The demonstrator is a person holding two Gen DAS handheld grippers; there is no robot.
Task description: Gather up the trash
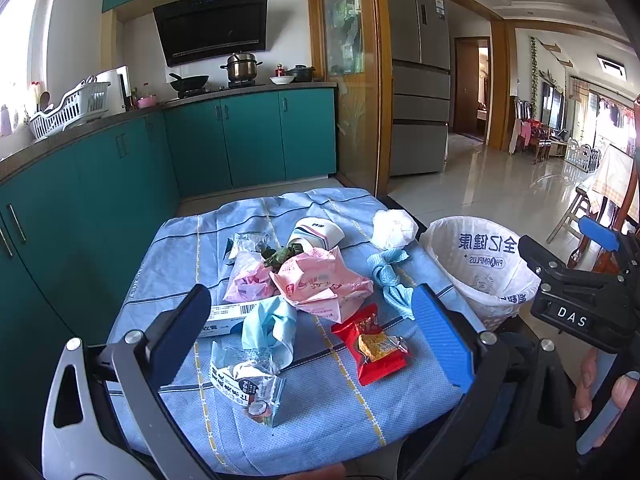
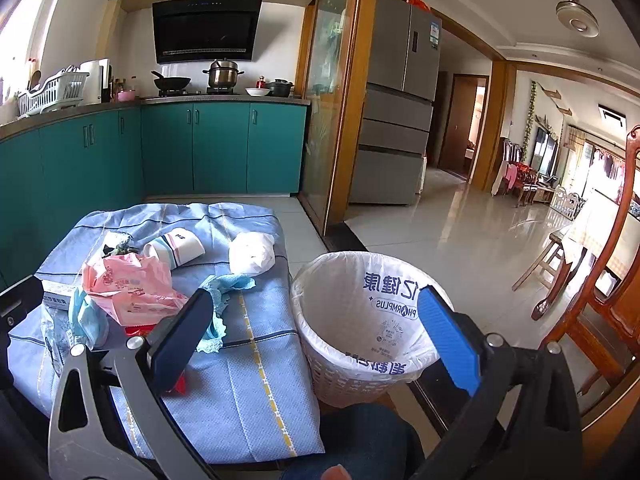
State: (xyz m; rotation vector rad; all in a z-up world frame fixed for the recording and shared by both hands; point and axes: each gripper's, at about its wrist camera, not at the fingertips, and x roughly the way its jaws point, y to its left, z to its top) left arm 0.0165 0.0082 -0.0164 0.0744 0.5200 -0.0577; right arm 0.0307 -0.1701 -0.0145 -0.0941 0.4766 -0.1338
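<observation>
Trash lies on a small table with a blue cloth (image 1: 320,420): a red snack wrapper (image 1: 370,344), a pink plastic bag (image 1: 316,282), a crumpled blue wipe (image 1: 270,326), a torn coconut-print packet (image 1: 248,388), a tipped paper cup (image 1: 318,234), a white wad (image 1: 394,228) and a white box (image 1: 224,318). A white basket bin with a printed liner (image 2: 360,320) stands to the table's right. My left gripper (image 1: 312,336) is open and empty above the table's near part. My right gripper (image 2: 316,332) is open and empty, between table edge and bin.
Teal kitchen cabinets (image 1: 248,140) and a counter with pots run behind and to the left. A grey fridge (image 2: 396,100) stands behind the bin. A wooden chair (image 2: 600,280) is at the right. A knee in jeans (image 2: 360,440) is below the bin.
</observation>
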